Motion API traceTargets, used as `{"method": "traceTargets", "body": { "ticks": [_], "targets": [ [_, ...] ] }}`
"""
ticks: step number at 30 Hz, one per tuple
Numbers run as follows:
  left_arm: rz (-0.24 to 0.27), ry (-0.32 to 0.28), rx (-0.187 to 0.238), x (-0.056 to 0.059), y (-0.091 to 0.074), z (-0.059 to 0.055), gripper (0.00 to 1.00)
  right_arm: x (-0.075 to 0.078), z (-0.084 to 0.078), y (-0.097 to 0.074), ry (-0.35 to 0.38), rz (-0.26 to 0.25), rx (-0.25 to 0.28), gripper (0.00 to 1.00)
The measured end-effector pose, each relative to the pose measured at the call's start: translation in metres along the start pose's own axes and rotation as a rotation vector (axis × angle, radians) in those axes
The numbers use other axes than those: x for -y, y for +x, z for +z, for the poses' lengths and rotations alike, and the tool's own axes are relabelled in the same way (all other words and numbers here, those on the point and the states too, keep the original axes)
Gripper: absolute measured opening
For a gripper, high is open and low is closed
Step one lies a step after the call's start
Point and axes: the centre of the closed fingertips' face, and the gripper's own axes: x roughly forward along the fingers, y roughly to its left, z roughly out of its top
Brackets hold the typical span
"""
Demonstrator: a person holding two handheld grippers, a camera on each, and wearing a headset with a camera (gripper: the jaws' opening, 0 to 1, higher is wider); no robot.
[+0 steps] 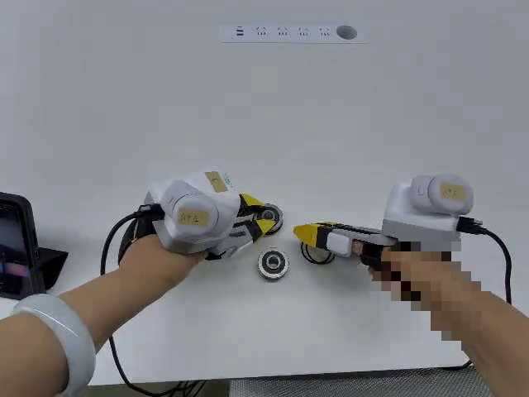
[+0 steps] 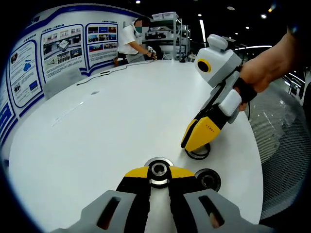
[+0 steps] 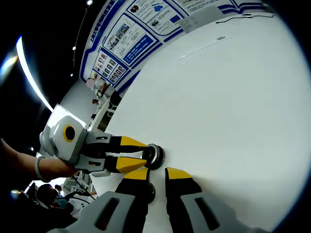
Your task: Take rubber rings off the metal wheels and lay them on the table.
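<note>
Nearest the head camera, the person's left hand point(image 1: 157, 260) carries the left gripper point(image 1: 259, 213) low over the white worktop point(image 1: 331, 124). Its yellow-tipped fingers point(image 2: 133, 174) are clamped on a metal wheel point(image 2: 159, 170), one tip on each side of the rim, with the hub facing the left gripper view. A second wheel point(image 1: 273, 264) lies flat on the worktop just beside them, on the person's side, touching neither gripper.

The right gripper point(image 1: 306, 235) points in from the opposite side, its tips near the clamped wheel but apart from it. A black rubber ring point(image 1: 318, 255) lies on the worktop just beneath those tips, off both wheels. Seen from the left gripper view, it rests right at the foot of the yellow tips.

In the right gripper view the right fingers point(image 3: 177, 174) stand close together with a slim strip of worktop showing between them. From these angles I cannot tell whether they pinch the ring or merely hang over it.
</note>
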Motion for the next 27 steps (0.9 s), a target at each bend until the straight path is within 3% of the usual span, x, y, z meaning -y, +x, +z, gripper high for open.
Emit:
{"method": "traceTargets", "body": {
  "ticks": [27],
  "targets": [
    [0.001, 0.006, 0.013, 0.000, -0.001, 0.000, 0.13, -0.001, 0.014, 0.027, 0.013, 0.041, -0.014, 0.16]
  ]
}}
